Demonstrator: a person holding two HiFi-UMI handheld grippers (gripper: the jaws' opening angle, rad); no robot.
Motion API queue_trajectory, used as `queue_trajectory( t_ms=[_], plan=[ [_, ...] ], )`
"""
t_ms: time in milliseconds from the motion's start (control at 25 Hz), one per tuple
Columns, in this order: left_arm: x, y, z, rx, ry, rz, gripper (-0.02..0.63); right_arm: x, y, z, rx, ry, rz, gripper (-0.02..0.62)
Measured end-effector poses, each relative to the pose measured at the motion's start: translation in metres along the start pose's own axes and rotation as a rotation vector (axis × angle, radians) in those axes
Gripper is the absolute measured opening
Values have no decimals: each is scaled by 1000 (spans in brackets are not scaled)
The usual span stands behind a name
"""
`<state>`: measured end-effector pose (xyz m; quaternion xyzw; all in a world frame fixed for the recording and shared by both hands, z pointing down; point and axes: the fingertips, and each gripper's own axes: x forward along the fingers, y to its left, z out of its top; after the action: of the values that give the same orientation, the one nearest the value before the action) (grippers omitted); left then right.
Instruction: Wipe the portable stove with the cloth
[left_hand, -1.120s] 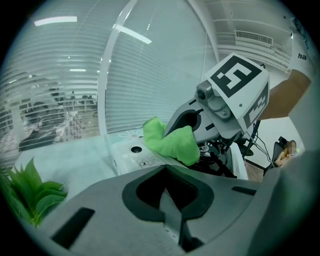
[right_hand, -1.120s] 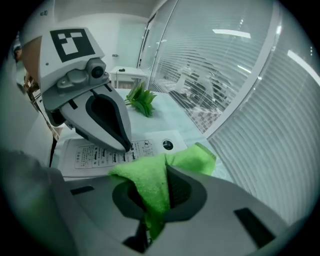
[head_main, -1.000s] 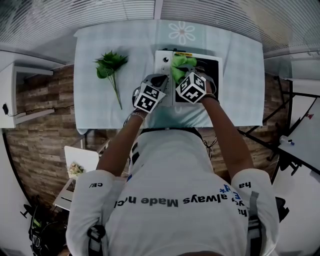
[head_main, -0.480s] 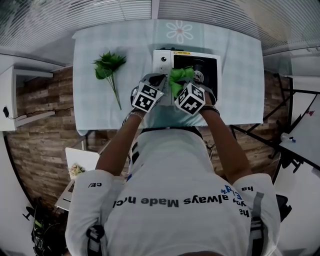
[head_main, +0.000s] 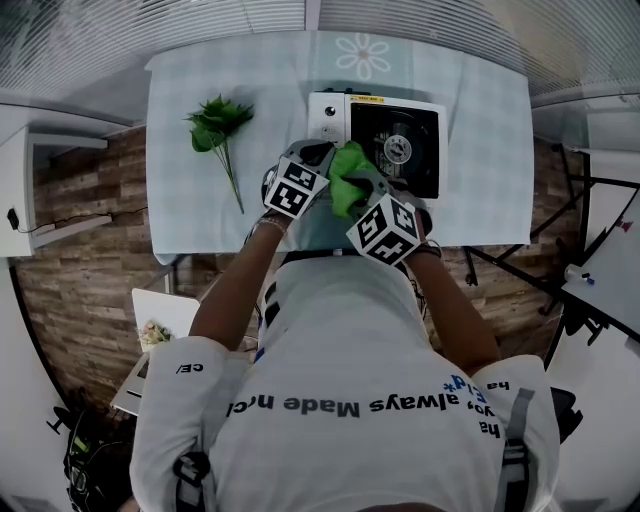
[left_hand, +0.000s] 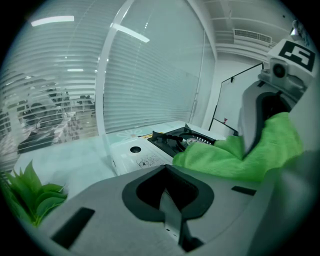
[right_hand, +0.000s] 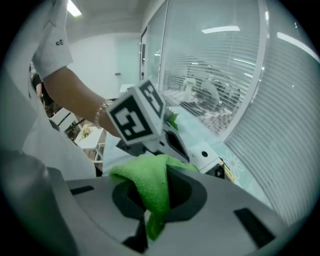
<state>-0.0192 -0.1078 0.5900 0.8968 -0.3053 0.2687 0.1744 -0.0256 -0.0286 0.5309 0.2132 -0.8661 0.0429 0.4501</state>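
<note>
- Head view is showing the only legible writing: upside-down print on the person's white shirt, reading in part "always Made". The yellow strip on the stove's far edge is too small to read.
- A green plant sprig (head_main: 218, 125) is lying on the left half of the pale checked table (head_main: 180, 200), well apart from everything else, with bare tablecloth lying open between it and the stove.
- The left gripper (head_main: 316, 156) is hovering just beside the stove's near-left corner, close to the table's near edge. Its jaws are pressing together with nothing between them.
- The green cloth (head_main: 347, 180) is bunching over the stove's near-left edge, between the two grippers. Whether it is touching the stove is unclear.
- The portable stove (head_main: 328, 112) is sitting right of the table's middle, its black burner well facing up, with open cloth-covered room to its right and behind it.
- The right gripper (head_main: 369, 193) is angling in from the near edge, its jaws clamping tight on a fold of the cloth.
</note>
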Motion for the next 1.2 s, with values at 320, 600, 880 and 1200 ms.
queue_trajectory(
  t_ms=[320,600,880,1200],
  plan=[
    [-1,1,-1,-9,5,-12,12,48,93,-31,-40,63,127,23],
    [-1,2,-1,4,16,-4,12,85,115,-61,-34,114,152,23],
    [-1,2,-3,23,37,10,12,81,105,-81,14,121,97,23],
    [-2,3,-4,15,35,21,12,54,77,-126,110,156,9,23]
  ],
)
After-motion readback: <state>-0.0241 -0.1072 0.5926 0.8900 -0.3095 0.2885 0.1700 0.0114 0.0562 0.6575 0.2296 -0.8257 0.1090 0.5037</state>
